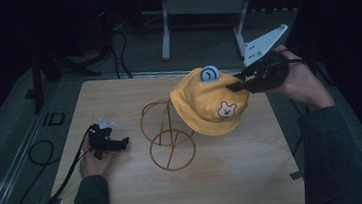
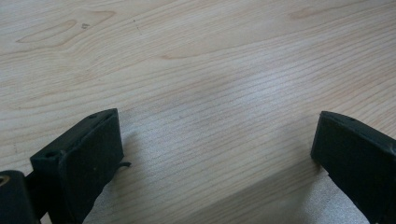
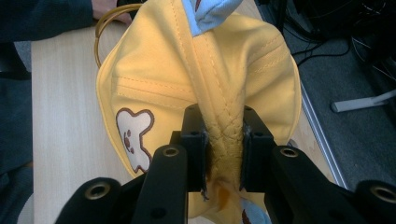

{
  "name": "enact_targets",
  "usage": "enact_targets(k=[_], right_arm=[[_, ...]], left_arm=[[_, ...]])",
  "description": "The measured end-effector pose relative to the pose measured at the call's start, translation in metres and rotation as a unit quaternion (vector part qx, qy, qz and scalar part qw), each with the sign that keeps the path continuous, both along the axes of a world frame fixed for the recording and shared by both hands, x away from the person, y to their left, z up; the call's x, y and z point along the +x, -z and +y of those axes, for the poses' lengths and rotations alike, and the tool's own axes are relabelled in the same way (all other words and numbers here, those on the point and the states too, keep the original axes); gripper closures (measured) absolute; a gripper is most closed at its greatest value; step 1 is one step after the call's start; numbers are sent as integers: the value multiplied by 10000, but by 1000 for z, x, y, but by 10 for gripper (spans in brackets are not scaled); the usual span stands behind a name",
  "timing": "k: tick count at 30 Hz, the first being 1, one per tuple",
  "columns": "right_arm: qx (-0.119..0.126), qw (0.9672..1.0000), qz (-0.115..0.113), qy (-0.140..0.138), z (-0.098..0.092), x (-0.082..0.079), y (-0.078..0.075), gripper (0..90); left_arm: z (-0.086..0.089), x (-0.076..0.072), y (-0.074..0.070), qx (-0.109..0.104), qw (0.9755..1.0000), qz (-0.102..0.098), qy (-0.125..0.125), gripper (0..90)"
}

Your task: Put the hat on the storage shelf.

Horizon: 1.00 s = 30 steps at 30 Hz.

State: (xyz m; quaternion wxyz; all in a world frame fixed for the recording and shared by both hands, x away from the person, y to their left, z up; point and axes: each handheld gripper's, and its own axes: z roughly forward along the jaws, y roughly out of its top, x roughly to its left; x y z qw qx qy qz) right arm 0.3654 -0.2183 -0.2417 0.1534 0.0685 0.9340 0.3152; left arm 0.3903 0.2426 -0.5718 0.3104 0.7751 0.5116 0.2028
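A yellow child's hat (image 1: 209,104) with a bear patch and a blue ear (image 1: 210,73) hangs above the table, lifted beside a gold wire stand (image 1: 168,136). My right gripper (image 1: 238,83) is shut on a pinched fold of the hat (image 3: 224,135), which bunches between the two black jaws. The hat's left side overlaps the stand's upper ring. My left gripper (image 1: 122,143) rests low on the table at the left, apart from the stand, jaws wide open (image 2: 217,154) over bare wood with nothing between them.
The wooden table (image 1: 128,197) has its edges close on all sides, with grey floor around it. A black cable (image 1: 41,153) trails off the left edge. A white frame's legs (image 1: 164,28) stand beyond the far edge.
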Motion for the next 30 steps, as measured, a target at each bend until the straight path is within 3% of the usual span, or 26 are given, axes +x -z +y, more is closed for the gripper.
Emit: enact_targets(k=[30], right_arm=[[-115,9997,-75,-222,36,-2,-8,756]], left_arm=[[0,0,0,-2,10000,-1,0,20]])
